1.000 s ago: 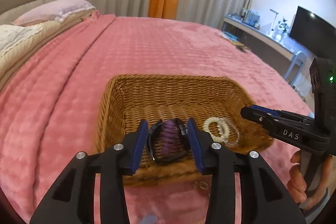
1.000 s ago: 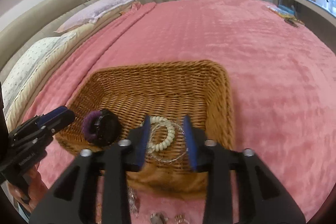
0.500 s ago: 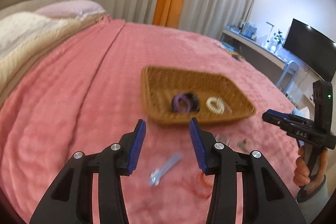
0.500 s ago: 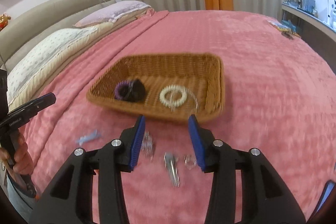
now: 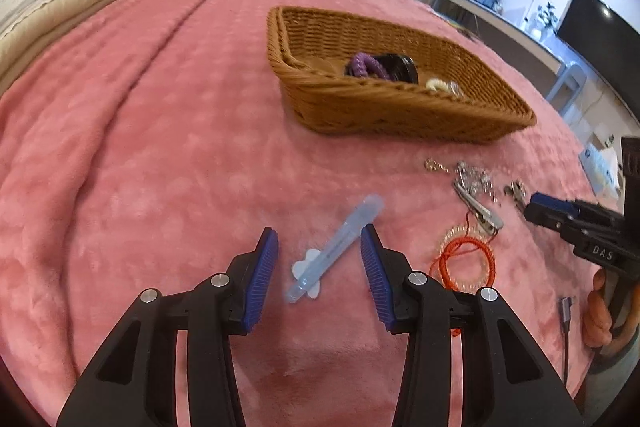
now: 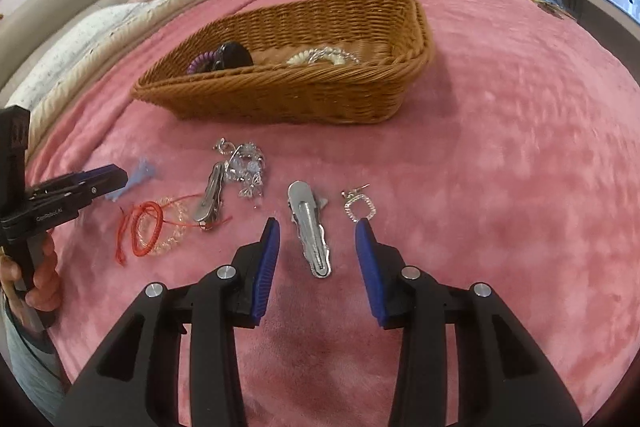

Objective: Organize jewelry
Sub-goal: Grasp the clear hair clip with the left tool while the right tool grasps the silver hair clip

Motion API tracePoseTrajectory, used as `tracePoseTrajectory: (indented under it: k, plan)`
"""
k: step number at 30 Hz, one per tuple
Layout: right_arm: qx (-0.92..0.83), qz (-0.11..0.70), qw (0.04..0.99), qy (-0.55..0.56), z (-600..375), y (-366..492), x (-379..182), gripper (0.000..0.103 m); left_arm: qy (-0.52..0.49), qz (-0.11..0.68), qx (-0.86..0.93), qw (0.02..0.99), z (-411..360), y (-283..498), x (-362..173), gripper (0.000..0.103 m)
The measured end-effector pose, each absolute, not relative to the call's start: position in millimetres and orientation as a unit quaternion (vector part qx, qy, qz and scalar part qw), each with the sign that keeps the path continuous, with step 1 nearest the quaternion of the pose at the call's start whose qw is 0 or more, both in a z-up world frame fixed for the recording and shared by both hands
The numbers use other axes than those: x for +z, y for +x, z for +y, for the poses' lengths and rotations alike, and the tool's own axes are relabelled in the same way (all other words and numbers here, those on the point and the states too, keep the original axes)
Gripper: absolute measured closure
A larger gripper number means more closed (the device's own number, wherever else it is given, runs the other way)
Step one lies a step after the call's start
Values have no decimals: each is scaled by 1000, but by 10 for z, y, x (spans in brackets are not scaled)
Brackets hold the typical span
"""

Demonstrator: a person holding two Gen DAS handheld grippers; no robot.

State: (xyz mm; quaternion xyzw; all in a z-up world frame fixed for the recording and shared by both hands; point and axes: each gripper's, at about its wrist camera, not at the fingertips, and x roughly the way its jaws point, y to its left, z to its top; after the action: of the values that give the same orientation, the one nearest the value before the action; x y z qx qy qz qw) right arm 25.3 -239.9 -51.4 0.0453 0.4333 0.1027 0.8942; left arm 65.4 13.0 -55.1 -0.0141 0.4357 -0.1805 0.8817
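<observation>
A wicker basket (image 5: 404, 115) (image 6: 288, 99) on the pink bed holds a purple and black hair tie (image 5: 380, 65) and a white coil bracelet (image 6: 320, 57). My left gripper (image 5: 320, 243) is open, its jaws either side of a light blue hair clip (image 5: 340, 243). My right gripper (image 6: 318, 231) is open, its jaws either side of a silver hair clip (image 6: 310, 231). A red string bracelet (image 6: 146, 227), another silver clip (image 6: 210, 201), a crystal piece (image 6: 246, 167) and a small silver earring (image 6: 360, 207) lie in front of the basket.
The pink blanket (image 5: 140, 147) covers the bed. Pillows (image 6: 120, 19) lie at the far left. A desk and a TV (image 5: 600, 27) stand to the right. A grey cable end (image 5: 566, 311) lies near the bed's edge.
Both grippers pulled back from over the basket and dropped low to the blanket. The left now frames the blue clip, the right the silver clip.
</observation>
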Motion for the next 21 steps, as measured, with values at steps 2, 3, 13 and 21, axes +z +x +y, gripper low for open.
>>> tracePoseTrajectory:
  k: [2, 3, 13, 21]
  plan:
    - [100, 438, 893, 33, -2353, 281, -529, 70, -7, 441, -189, 877, 73, 627, -569, 63]
    - [97, 441, 892, 29, -2342, 298, -537, 70, -4, 443, -195, 875, 50, 609, -579, 64]
    - [86, 442, 893, 0, -2192, 428, -549, 71, 5, 450, -195, 871, -58, 618, -623, 64]
    - [92, 421, 902, -30, -2056, 342, -538, 88, 62, 435, -170, 882, -239, 530, -631, 93]
